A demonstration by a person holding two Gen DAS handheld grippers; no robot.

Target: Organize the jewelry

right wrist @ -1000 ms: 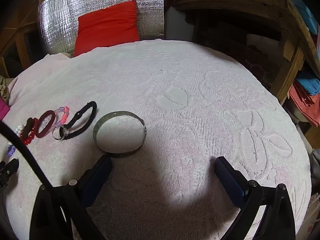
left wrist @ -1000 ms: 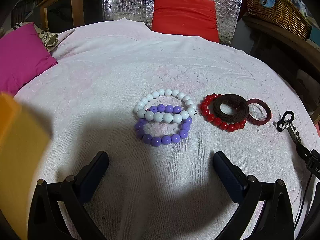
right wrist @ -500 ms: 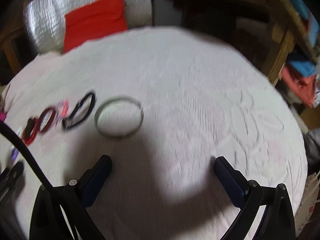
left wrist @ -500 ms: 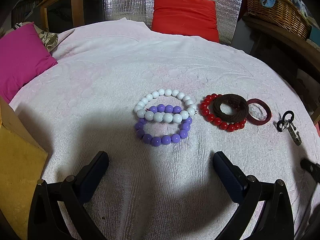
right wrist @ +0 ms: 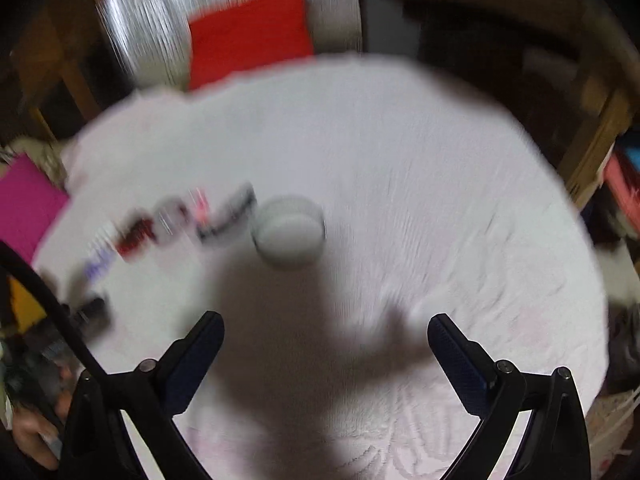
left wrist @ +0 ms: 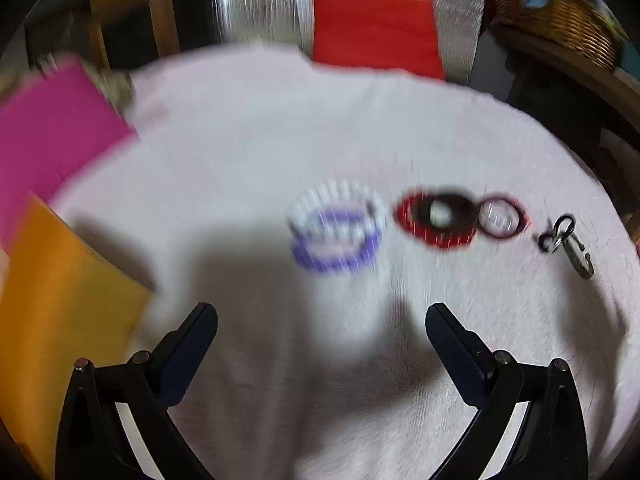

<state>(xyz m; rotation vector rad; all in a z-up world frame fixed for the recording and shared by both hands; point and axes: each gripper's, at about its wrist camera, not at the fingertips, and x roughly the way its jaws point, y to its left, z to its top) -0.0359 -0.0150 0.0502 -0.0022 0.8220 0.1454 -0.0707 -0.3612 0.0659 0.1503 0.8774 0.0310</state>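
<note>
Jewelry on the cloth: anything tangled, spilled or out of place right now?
Both views are motion-blurred. The white bead bracelet overlaps the purple bead bracelet, and a dark ring lies on the red bead bracelet. Nothing looks spilled or broken.

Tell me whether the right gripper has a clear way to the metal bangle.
Probably yes. The right gripper is open and empty, and the metal bangle lies alone on bare tablecloth ahead of it, slightly left. Only shadow lies between. Blur hides fine detail.

A home: towel-covered table (left wrist: 280, 140), red cushion (left wrist: 376, 32), wicker basket (left wrist: 560, 12).
</note>
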